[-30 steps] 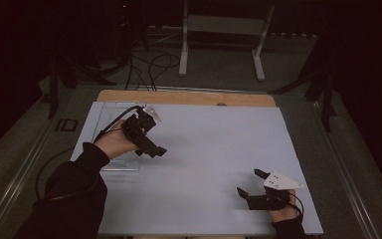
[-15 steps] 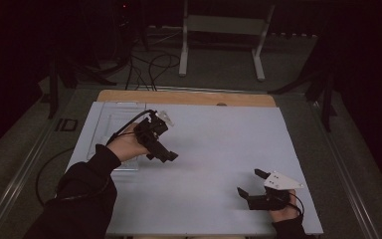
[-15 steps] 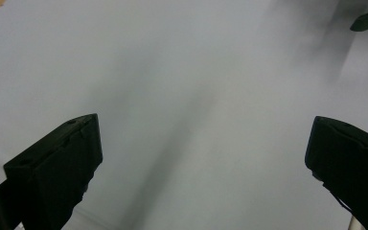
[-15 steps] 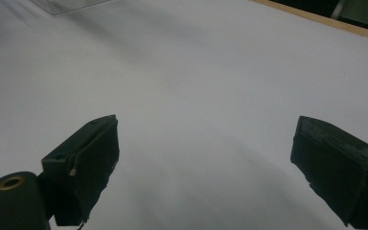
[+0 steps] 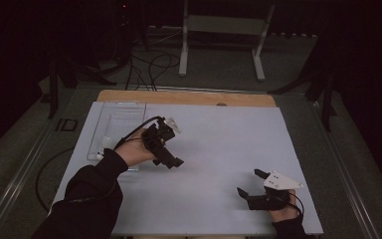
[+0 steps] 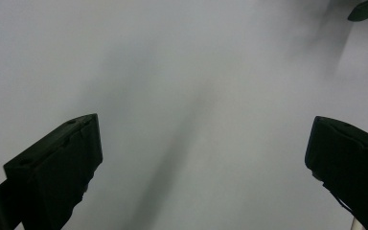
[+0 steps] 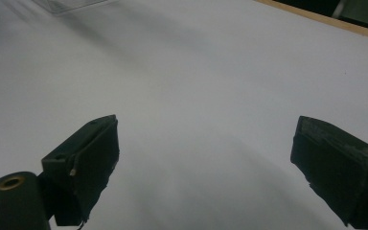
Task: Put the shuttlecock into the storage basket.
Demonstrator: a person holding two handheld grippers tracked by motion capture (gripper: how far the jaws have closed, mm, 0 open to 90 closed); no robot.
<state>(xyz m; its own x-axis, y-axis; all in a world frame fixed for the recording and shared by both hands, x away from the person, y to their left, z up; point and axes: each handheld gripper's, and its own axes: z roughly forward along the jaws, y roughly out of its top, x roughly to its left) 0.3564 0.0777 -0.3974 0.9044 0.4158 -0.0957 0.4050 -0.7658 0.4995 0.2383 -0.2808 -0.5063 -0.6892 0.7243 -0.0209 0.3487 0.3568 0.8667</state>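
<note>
Two black grippers are over the matte white table (image 5: 209, 149), both with jaws spread apart and gripping nothing. The left gripper (image 5: 171, 160) is held above the table, just beside a clear, ribbed plastic tray (image 5: 117, 122) lying flat at the far left. The right gripper (image 5: 251, 185) rests near the front right edge, well apart from the tray.

Looks like a dark lab: white-topped table (image 5: 219, 149), cables on the floor (image 5: 149, 64) and a metal stand (image 5: 224, 30) beyond the left gripper (image 5: 171, 160).
</note>
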